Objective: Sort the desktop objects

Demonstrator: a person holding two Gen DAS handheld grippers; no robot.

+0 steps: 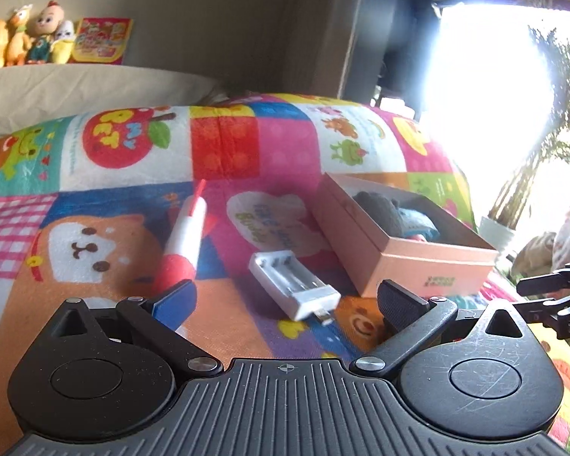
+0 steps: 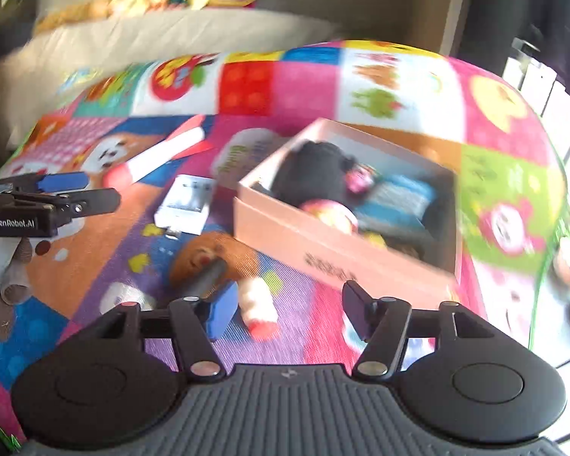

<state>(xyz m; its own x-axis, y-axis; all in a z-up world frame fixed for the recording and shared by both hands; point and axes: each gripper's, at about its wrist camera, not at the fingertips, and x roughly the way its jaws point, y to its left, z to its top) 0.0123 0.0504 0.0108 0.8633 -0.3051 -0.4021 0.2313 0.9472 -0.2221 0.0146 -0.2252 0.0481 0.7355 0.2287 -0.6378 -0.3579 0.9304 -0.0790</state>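
Observation:
On the patchwork blanket (image 1: pixel 224 140) lies a white battery charger (image 1: pixel 292 285) (image 2: pixel 188 203), just ahead of my open left gripper (image 1: pixel 287 300) (image 2: pixel 91 188), which holds nothing. Left of it lies a red-and-white tube (image 1: pixel 184 235) (image 2: pixel 159 155). At the right stands an open pink box (image 1: pixel 418 266) (image 2: pixel 323 250) holding a dark cloth item, a blue item and a round pink-yellow item. My right gripper (image 2: pixel 288 309) (image 1: pixel 543 300) is open in front of the box. A small white-and-red bottle (image 2: pixel 258 304) lies on the blanket by its blue pad, untouched. A dark grey stick (image 2: pixel 209 273) lies beside it.
A beige cushion (image 1: pixel 76 87) and a row of plush toys (image 1: pixel 30 41) sit behind the blanket. A bright window and a potted plant (image 1: pixel 513 197) are at the right, past the blanket's edge. A gloved hand (image 2: pixel 7 288) holds the left gripper. The right wrist view is blurred.

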